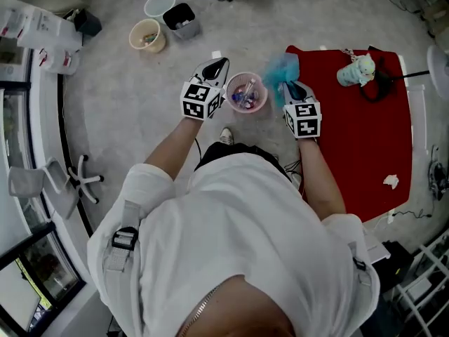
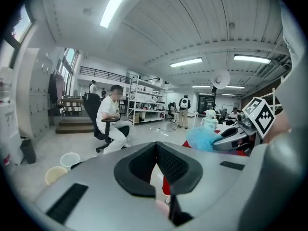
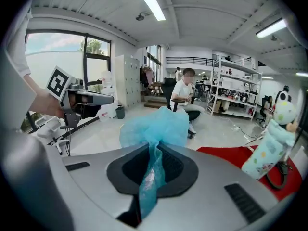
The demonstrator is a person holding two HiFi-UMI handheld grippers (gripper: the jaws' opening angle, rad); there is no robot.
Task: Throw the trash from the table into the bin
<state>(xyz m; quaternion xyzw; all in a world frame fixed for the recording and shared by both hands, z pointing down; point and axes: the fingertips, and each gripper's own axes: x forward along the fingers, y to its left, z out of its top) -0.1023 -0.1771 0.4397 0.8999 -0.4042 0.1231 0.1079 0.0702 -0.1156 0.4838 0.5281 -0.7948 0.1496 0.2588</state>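
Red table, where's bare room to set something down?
The middle of the red table is bare, between the patterned bottle and black cord at the far edge and the crumpled white paper near the right edge. The far edge is crowded; the right gripper, shut on blue netting, hangs at the far left corner.

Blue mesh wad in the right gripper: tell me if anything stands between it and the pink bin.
Nothing visible does. The blue mesh wad, pinched in the right gripper, hangs just right of the open pink bin. The left gripper sits at the bin's left, clear of the opening.
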